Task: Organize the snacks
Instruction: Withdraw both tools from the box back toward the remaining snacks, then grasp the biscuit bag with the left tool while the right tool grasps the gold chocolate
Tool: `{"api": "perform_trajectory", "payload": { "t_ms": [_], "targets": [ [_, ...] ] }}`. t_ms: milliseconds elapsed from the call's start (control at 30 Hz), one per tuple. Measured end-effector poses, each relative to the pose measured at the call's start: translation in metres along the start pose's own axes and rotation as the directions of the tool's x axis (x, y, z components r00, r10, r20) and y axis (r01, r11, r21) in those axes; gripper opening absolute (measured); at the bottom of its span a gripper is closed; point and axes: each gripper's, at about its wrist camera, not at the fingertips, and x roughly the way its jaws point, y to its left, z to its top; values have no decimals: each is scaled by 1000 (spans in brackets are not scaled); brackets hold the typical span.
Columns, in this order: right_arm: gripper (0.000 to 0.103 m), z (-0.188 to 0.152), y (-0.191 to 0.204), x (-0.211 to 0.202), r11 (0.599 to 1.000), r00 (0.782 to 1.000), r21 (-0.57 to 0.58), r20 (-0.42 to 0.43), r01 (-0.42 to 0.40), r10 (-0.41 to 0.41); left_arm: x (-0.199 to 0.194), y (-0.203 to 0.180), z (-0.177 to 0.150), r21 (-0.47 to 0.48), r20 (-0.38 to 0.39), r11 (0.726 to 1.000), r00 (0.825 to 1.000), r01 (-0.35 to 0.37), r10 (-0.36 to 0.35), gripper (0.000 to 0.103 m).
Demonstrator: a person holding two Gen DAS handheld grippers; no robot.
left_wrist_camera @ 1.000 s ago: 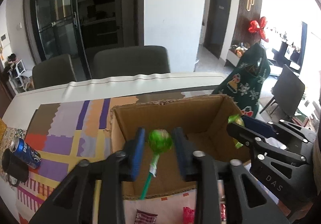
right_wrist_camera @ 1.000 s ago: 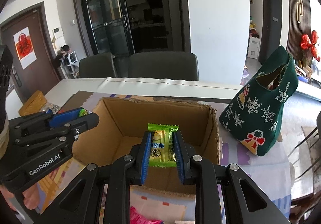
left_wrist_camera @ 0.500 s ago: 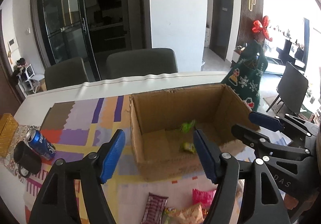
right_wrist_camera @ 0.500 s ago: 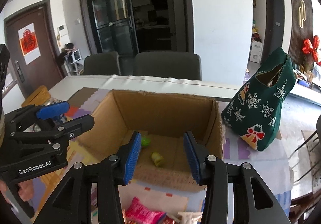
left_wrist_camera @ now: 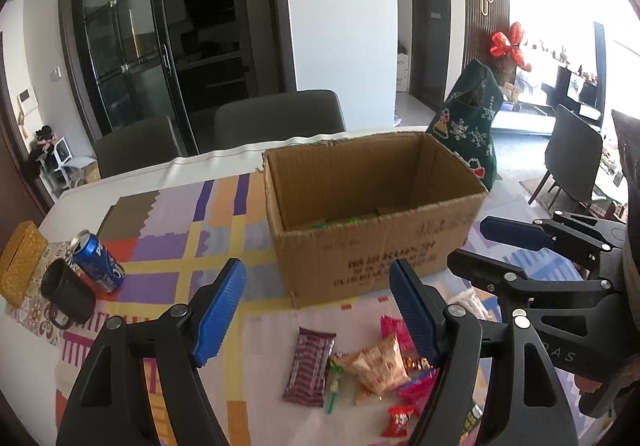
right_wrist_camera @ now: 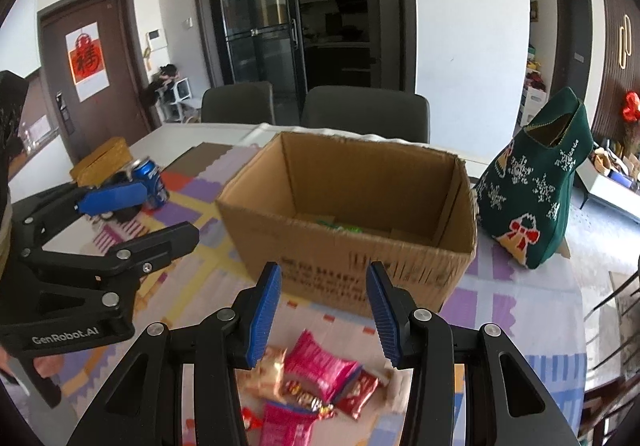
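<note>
Both hand-held grippers hung empty with jaws apart, on the near side of the cardboard box (left_wrist_camera: 376, 214). The loose snacks (left_wrist_camera: 372, 366) lay on the table in front of the box, below and just ahead of the left gripper (left_wrist_camera: 320, 310) and the right gripper (right_wrist_camera: 322, 312). A brown wrapped bar (left_wrist_camera: 309, 366) lay with its long axis pointing roughly toward the box, nearest the left gripper; pink packets (right_wrist_camera: 320, 366) lay between the right gripper's fingers. A few green items showed inside the box. The patchwork tablecloth (left_wrist_camera: 168, 246) covered the table, with a blue can (left_wrist_camera: 98, 261) left of the box and a green stocking (right_wrist_camera: 536, 186) to its right.
</note>
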Motion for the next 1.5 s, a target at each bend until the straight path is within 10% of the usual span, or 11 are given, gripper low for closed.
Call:
{"api": "perform_trajectory", "payload": {
  "t_ms": [767, 1500],
  "targets": [
    [45, -77, 8, 18, 995, 980, -95, -196, -42, 22, 37, -25, -85, -42, -204, 994, 973, 100, -107, 74],
    [40, -112, -3, 69, 990, 933, -64, -346, -124, 94, 99, -28, -102, -144, -319, 978, 929, 148, -188, 74]
  ]
}}
